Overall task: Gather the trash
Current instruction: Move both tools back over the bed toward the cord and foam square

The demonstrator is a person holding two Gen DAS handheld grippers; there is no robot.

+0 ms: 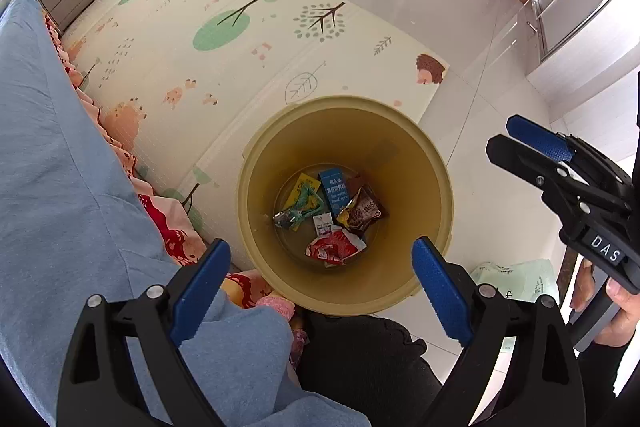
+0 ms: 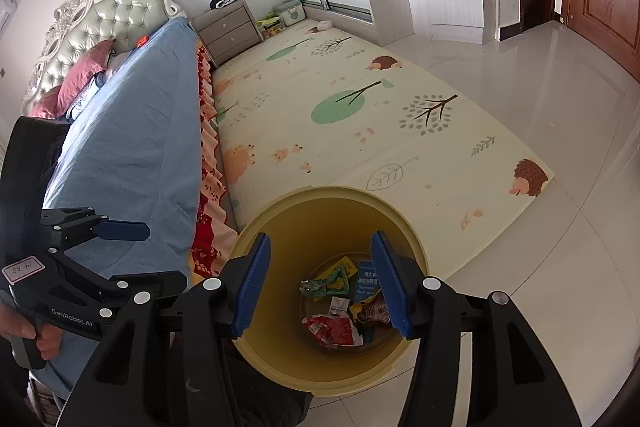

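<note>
A tan round bin [image 1: 256, 163] stands on the floor at the corner of the bed. At its bottom lie a red wrapper [image 1: 334, 247], a blue carton [image 1: 334, 187], a brown snack packet [image 1: 362, 213] and a yellow-green wrapper [image 1: 302, 199]. My left gripper [image 1: 320, 247] hangs over the bin's mouth, open wide and empty. My right gripper [image 2: 320, 239] hovers over the same bin [image 2: 320, 191], open with nothing between its fingers. The red wrapper [image 2: 332, 331] and the blue carton [image 2: 366, 279] show below it. Each gripper also appears in the other's view: the right gripper [image 1: 520, 143] and the left gripper [image 2: 120, 229].
A bed with a blue sheet [image 1: 60, 167] runs along the left. A patterned play mat [image 1: 240, 67] covers the floor beyond the bin, with glossy tiles [image 1: 460, 27] to the right. A pale green packet [image 1: 516, 279] lies on the tiles. A grey nightstand [image 2: 228, 27] stands by the headboard.
</note>
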